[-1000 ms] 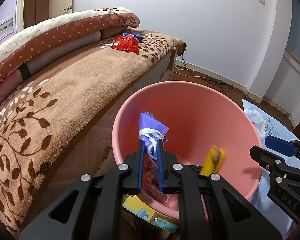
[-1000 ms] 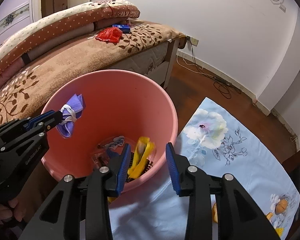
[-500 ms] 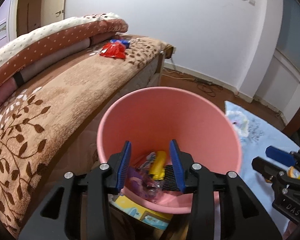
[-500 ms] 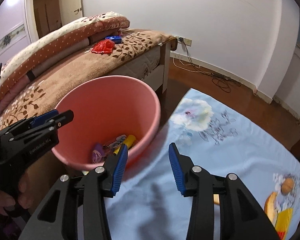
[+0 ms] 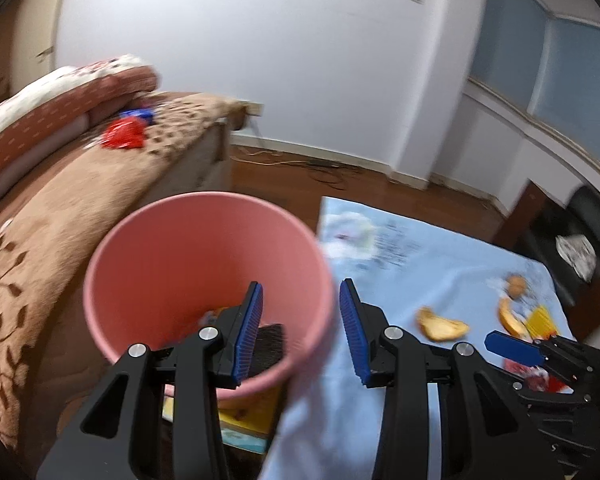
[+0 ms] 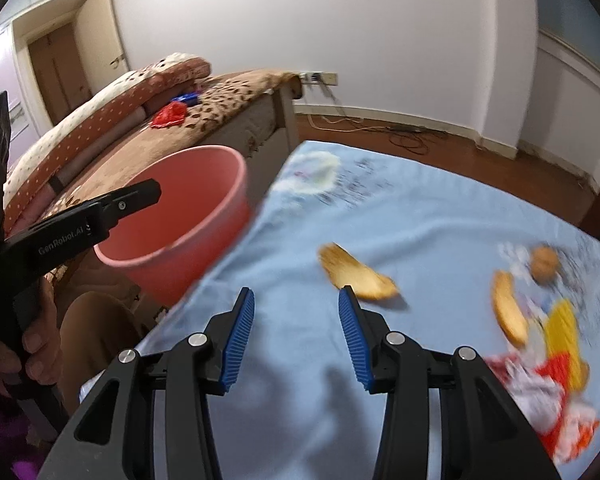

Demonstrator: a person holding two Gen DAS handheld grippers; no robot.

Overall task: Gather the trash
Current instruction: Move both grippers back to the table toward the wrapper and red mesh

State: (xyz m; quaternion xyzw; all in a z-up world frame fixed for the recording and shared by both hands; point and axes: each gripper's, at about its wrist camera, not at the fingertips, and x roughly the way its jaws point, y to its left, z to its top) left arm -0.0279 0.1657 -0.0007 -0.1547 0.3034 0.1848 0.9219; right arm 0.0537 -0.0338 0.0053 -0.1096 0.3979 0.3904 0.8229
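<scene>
A pink bucket (image 5: 160, 272) (image 6: 204, 208) stands beside the bed with dark and mixed trash (image 5: 268, 344) at its bottom. My left gripper (image 5: 300, 284) hovers open over the bucket's right rim, nothing between its fingers. My right gripper (image 6: 296, 290) is open and empty above a light blue flowered cloth (image 6: 420, 220). On the cloth lie an orange peel (image 6: 356, 270) (image 5: 440, 324) just beyond the right fingertip, a second peel (image 6: 508, 312), a round brown scrap (image 6: 544, 262), a yellow wrapper (image 6: 564, 332) and a red and white wrapper (image 6: 540, 384).
The bed (image 5: 60, 208) with a brown leaf blanket carries a red wrapper (image 5: 124, 134) and a blue packet (image 5: 138, 114) near its far end. A colourful book (image 5: 244, 420) lies under the bucket. Cables (image 6: 400, 130) run along the wall. A dark chair (image 5: 572, 232) stands beyond the cloth.
The left gripper opened and the purple mask dropped into the bucket. The yellow piece also landed inside. Both grippers swung right, away from the bucket toward the blue cloth.
</scene>
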